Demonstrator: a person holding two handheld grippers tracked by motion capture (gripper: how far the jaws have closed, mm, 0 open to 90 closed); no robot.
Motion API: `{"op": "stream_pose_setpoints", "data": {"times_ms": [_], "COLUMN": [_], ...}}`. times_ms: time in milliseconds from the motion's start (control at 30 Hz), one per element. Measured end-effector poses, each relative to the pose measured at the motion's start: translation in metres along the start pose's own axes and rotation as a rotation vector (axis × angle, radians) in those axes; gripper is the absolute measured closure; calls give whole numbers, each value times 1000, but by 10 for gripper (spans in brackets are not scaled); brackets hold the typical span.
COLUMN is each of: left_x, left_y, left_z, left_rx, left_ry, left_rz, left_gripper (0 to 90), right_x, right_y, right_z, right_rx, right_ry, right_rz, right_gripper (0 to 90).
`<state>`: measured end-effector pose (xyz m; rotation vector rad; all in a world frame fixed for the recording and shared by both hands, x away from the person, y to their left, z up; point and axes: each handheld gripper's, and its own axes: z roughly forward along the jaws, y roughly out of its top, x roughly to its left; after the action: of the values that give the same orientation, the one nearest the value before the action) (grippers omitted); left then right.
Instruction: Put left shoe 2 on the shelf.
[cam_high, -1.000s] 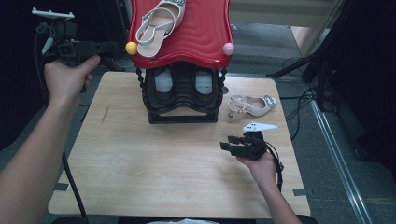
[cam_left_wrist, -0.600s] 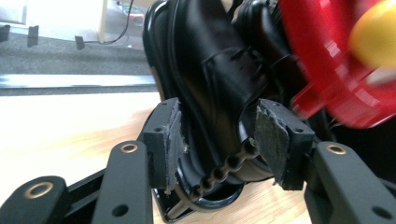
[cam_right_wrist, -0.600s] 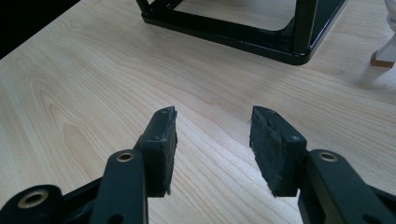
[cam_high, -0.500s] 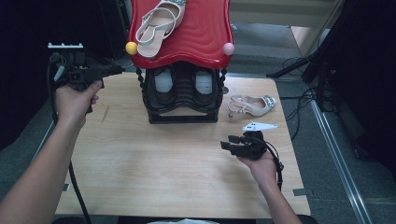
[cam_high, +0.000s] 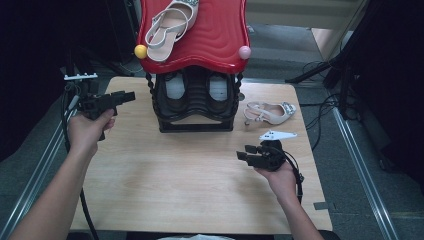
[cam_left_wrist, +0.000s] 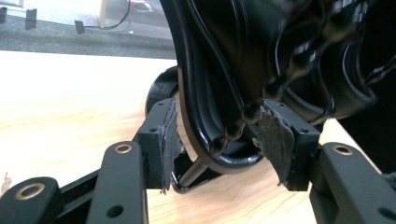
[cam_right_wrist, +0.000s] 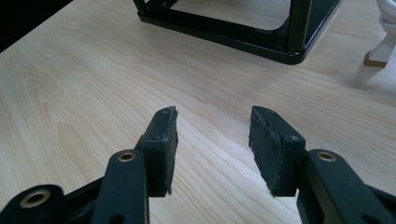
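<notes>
**Left gripper drops to the shoe rack**

The black shoe rack (cam_high: 196, 102) stands at the bench's (cam_high: 150, 190) twelve o'clock. Since a second ago the left gripper (cam_high: 131, 95) has come down to the rack's nine o'clock side; its jaws, just opened wider, now straddle the rack's beaded edge (cam_left_wrist: 233, 130) without pressing it, likely readying a grip. The right gripper (cam_high: 241, 154) rests at four o'clock, jaws spread and empty.

You stand at a pale wooden worktop (cam_high: 200, 190) on a grey floor (cam_high: 370, 150). A metal rail (cam_high: 357, 165) runs along the floor to your right, another (cam_high: 35, 180) to your left. Black cables (cam_high: 320, 107) lie past the far right corner. Both sides of the room are dark.
</notes>
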<state>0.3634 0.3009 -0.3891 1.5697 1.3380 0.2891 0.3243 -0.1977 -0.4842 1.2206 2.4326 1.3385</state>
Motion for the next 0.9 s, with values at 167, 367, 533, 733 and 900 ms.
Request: {"op": "stream_pose_setpoints", "data": {"times_ms": [167,367,533,733,900], "left_x": [-3,-3,1,7,6], "left_y": [-22,-56,-73,-87,-94], "left_z": [1,7,10,10,8], "left_rx": [2,38,62,71,71], "left_ry": [-9,-16,-28,-42,-37], "left_rz": [12,5,-29,-57,-45], "left_gripper": [458,458,445,423,395], "right_x": [-1,-2,-3,-3,-2], "right_y": [0,0,0,0,0], "right_z": [-1,-1,-2,-1,-1], "right_rx": [3,4,2,8,4], "right_ry": [4,1,0,-6,-6], "right_rz": [5,11,12,4,2], "right_gripper": [552,560,558,582,581]}}
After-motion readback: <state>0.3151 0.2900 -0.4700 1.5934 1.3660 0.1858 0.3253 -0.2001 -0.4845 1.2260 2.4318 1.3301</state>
